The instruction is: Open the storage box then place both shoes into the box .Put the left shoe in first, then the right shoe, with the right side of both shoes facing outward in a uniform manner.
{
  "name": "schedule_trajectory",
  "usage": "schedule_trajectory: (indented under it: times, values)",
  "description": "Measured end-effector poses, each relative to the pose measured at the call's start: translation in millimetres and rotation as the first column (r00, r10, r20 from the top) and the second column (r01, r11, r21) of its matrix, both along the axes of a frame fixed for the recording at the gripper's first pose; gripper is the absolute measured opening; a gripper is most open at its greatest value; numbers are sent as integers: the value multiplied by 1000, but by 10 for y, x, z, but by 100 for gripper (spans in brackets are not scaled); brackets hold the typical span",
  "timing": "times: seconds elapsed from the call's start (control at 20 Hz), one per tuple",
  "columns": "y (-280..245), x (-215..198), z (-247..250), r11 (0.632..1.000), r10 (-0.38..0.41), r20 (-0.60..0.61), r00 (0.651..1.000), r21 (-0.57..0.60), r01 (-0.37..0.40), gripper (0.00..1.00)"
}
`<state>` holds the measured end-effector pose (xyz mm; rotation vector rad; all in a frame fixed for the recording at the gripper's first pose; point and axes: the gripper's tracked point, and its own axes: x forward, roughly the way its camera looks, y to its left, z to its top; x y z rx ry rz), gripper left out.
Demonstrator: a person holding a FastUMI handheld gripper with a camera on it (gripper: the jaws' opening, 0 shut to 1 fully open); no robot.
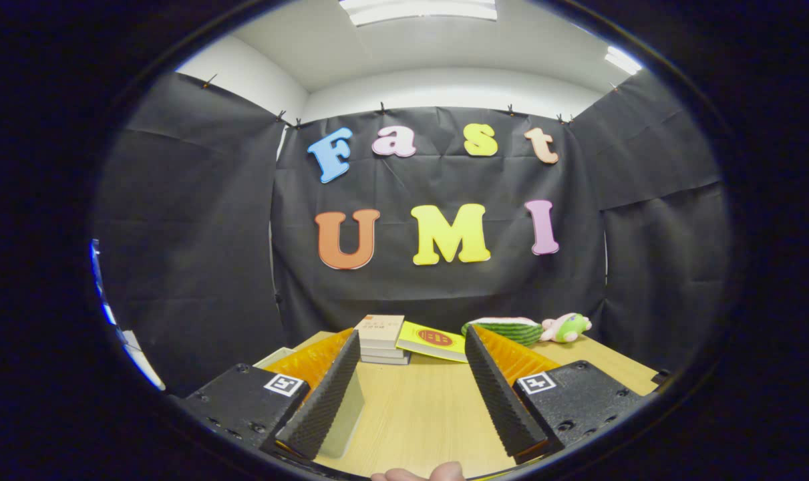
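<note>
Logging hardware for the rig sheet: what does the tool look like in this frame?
The tool has two black fingers with ribbed, knurled pads, orange ridged plastic backing behind each, and black mounting blocks with screw holes, each carrying a small square black-and-white marker. A bare fingertip of the person shows beneath it.

Books (380, 338) lie beyond the spread claw (411, 381).

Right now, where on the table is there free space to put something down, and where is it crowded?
The gripper is open, nothing between its fingers. The bare wooden table between them, up to the stack of books and the yellow booklet, is free. It is crowded beyond: books, booklet, watermelon-slice toy and plush toy line the far edge.
</note>
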<state>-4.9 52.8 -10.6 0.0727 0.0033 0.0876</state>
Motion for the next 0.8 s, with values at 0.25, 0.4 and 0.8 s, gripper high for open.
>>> schedule_trajectory:
  times: [0.25, 0.4, 0.8]
  values:
    - [13, -10, -55, 1000, -1, -17, 1000, 24, 1, 100]
    - [-8, -29, -82, 1000, -5, -31, 999, 22, 6, 100]
    - [-28, -71, -114, 999, -14, -37, 999, 43, 16, 100]
